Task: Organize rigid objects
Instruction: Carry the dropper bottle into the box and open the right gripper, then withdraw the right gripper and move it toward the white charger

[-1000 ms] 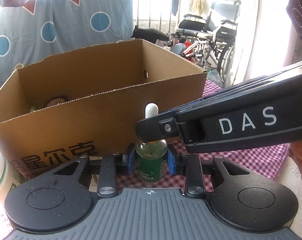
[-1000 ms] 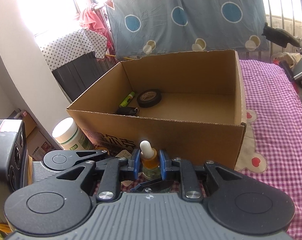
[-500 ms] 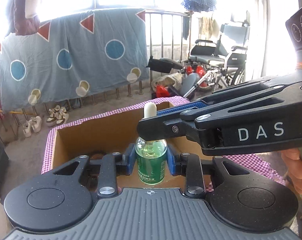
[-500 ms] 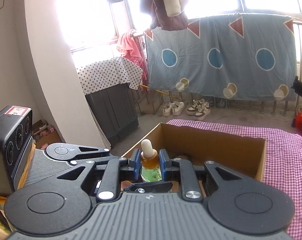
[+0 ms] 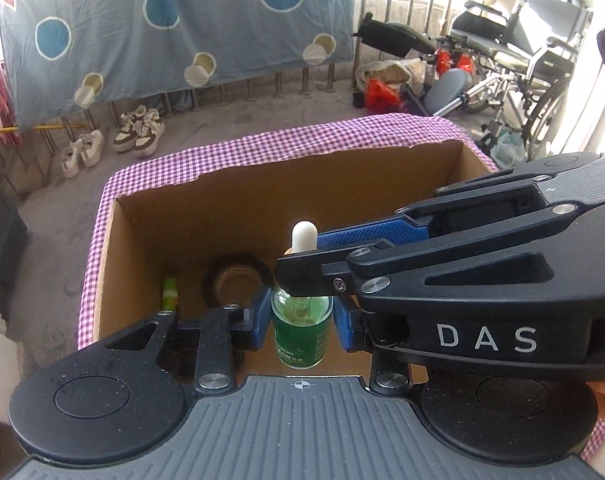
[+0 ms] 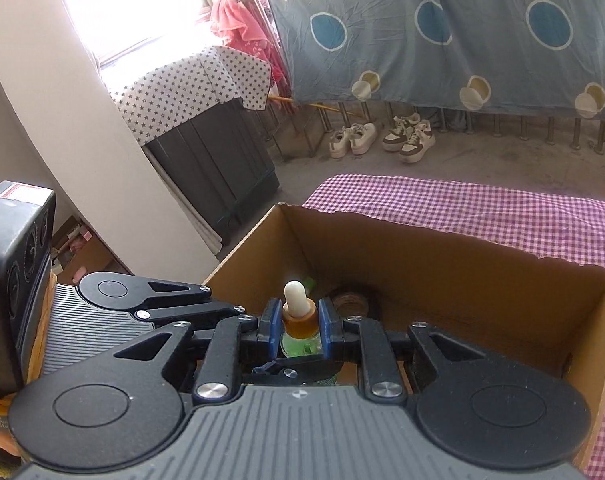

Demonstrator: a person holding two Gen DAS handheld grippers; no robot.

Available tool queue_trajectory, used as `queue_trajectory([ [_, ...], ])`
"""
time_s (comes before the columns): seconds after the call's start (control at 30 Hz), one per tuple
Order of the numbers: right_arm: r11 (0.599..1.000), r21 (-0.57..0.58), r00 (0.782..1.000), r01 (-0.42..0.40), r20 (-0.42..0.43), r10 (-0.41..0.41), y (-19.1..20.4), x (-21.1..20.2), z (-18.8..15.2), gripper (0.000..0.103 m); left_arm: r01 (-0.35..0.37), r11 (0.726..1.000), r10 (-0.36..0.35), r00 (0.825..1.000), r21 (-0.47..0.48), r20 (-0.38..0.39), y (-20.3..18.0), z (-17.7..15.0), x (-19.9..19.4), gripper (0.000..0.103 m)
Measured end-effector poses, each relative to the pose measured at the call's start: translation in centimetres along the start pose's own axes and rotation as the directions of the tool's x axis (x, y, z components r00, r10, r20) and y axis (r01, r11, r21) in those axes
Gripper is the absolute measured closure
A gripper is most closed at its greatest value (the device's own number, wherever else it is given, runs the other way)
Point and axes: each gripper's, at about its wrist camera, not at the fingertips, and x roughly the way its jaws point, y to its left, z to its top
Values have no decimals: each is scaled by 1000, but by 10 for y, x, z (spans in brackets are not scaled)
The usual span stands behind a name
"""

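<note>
Left gripper (image 5: 301, 322) clamped the green dropper bottle's (image 5: 301, 334) body while right gripper (image 6: 300, 322) pinched its amber collar, jaws narrow; bottle hung over the cardboard box (image 5: 238, 204), above a tape roll (image 5: 234, 278).

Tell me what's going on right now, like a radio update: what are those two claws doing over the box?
Left gripper shut on dropper bottle body; right gripper shut on its neck. Bottle upright above open cardboard box. Tape roll and green tube on the box floor below.

Sunlit window (image 6: 142, 20), grey floor (image 5: 242, 120), parked wheelchair (image 5: 534, 64).
</note>
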Motion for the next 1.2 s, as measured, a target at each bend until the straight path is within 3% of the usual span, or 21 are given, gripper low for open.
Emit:
queue_trajectory([
  [0.23,1000,4,998,2,-58,-1,-7,33,-6,87,30,999,-33,995,-41,-91,11,-2,15,68],
  [0.37,1000,-9,998,17,-59,-18,-4,33,-3,86,26,999,-30,995,-43,-90,11,-2,12,66],
  [0.47,1000,-6,999,23,-44,-23,-2,24,-1,85,28,998,-32,997,-48,-75,10,1,5,59],
  [0.67,999,28,999,35,17,-36,-1,-18,-7,85,21,999,-21,1000,-28,-8,0,-1,-26,42],
  [0.87,996,89,994,21,108,-31,2,-87,-32,83,53,998,-51,997,-27,62,-10,-12,-68,28],
  [0.97,993,116,984,13,174,-33,8,-125,-54,71,85,996,-81,992,-35,101,-12,-26,-92,23],
  [1.2,970,241,947,-30,318,-49,14,-190,-128,58,134,990,-125,977,-36,174,-19,-82,-127,16],
])
